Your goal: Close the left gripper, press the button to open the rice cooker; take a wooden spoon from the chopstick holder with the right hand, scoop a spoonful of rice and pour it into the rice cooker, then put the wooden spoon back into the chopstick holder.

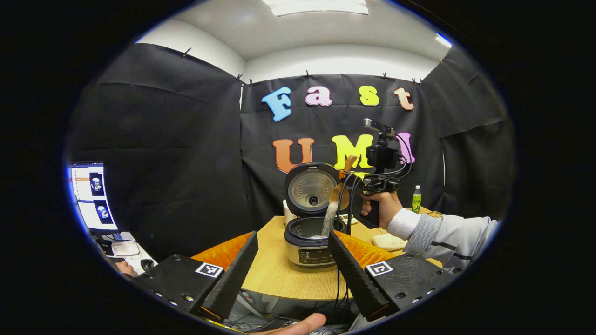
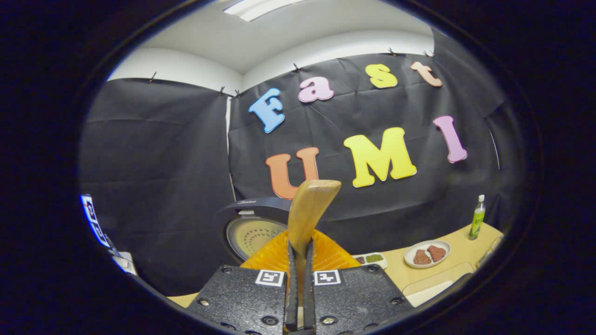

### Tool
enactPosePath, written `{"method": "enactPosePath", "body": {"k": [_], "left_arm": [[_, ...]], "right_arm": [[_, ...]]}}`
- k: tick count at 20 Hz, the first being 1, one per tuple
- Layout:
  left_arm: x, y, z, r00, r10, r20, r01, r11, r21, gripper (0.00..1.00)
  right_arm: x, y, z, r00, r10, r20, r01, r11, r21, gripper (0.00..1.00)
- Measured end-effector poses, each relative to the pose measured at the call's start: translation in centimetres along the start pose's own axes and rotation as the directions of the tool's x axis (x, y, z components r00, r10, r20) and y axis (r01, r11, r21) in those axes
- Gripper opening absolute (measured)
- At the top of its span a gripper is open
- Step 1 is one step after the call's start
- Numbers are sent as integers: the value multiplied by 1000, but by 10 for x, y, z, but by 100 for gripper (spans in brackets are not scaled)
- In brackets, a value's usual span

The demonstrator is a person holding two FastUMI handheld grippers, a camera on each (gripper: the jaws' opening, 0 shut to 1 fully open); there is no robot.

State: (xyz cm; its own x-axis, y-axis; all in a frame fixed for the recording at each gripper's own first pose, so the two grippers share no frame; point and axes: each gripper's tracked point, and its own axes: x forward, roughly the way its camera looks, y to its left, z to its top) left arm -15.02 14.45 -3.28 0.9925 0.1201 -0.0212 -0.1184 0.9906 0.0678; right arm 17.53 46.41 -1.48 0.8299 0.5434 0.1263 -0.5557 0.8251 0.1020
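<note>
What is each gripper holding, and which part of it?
The right gripper holds the wooden spoon by its handle, both fingers pressed on it, while rice pours into the rice cooker. The left gripper is open and holds nothing.

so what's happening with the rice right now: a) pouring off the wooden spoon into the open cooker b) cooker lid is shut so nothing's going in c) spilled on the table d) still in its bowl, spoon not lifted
a: in the left gripper view a stream of rice falls from the wooden spoon, held by the right gripper, into the rice cooker, whose lid stands open.
</note>
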Motion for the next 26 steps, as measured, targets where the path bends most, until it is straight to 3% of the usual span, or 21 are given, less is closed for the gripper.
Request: {"method": "enactPosePath", "body": {"k": [4, 9, 14, 18, 26], "left_arm": [[-3, -2, 2, 1000, -6, 8, 6, 1000, 1, 96], [-6, -4, -1, 1000, -8, 4, 8, 1000, 1, 96], [-3, -3, -2, 1000, -8, 9, 8, 1000, 9, 96], [-4, -6, 0, 1000, -28, 9, 28, 1000, 12, 96], [0, -29, 6, 998, -40, 41, 40, 999, 12, 96]], "right_arm": [[-7, 24, 0, 996, 63, 61, -54, 989, -140, 10], [-15, 42, -6, 991, 99, 95, -59, 931, -361, 10], [-15, 35, -20, 994, 81, 77, -37, 886, -463, 10], [-22, -3, -21, 997, 17, 77, 19, 895, -446, 10], [-49, -130, 7, 983, -165, 85, 184, 929, -322, 10]]}}
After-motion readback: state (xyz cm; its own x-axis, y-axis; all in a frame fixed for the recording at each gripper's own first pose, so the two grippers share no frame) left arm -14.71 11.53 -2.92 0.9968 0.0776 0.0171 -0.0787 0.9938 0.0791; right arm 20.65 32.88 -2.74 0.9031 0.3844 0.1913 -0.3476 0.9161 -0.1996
